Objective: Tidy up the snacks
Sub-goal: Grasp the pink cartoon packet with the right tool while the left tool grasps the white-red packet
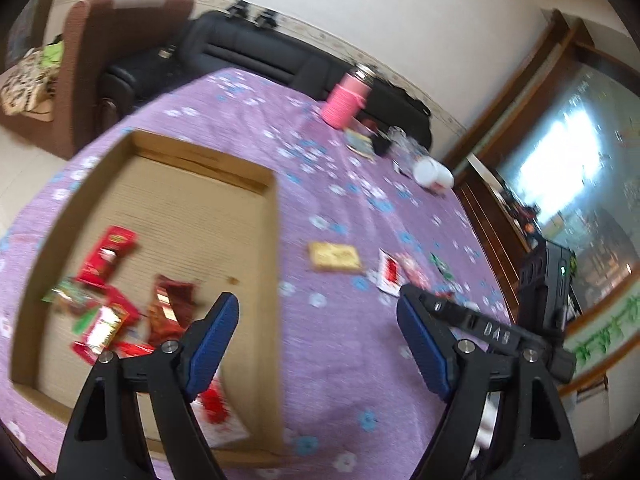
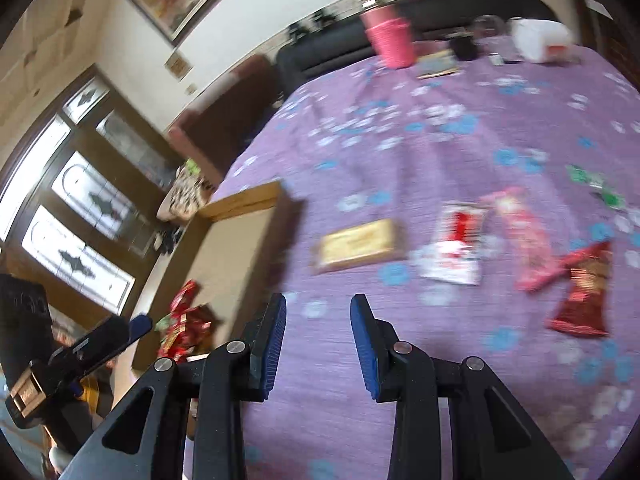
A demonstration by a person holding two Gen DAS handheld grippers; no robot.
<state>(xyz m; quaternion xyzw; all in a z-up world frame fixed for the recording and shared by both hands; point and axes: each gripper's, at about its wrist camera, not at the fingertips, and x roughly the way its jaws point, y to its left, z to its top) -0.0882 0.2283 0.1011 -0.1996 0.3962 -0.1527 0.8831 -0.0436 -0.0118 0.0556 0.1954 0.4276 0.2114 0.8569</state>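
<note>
Both grippers empty over the table point(image 1: 344, 208); snacks partly sorted into the cardboard box point(image 1: 276, 240).

Box sits at the table's left side, probably as the collecting bin; a pile of red and green packets point(image 1: 108, 304) already lies inside. Loose snacks remain on the purple cloth: gold packet point(image 2: 358, 245), white-red packet point(image 2: 454, 252), pink bar point(image 2: 524, 240), dark red packet point(image 2: 586, 292). Left gripper point(image 1: 318, 312): jaws wide, holding nothing. Right gripper point(image 2: 318, 310): jaws narrower, also empty. Only the left view shows the box floor; only the right shows the dark red packet.
</note>
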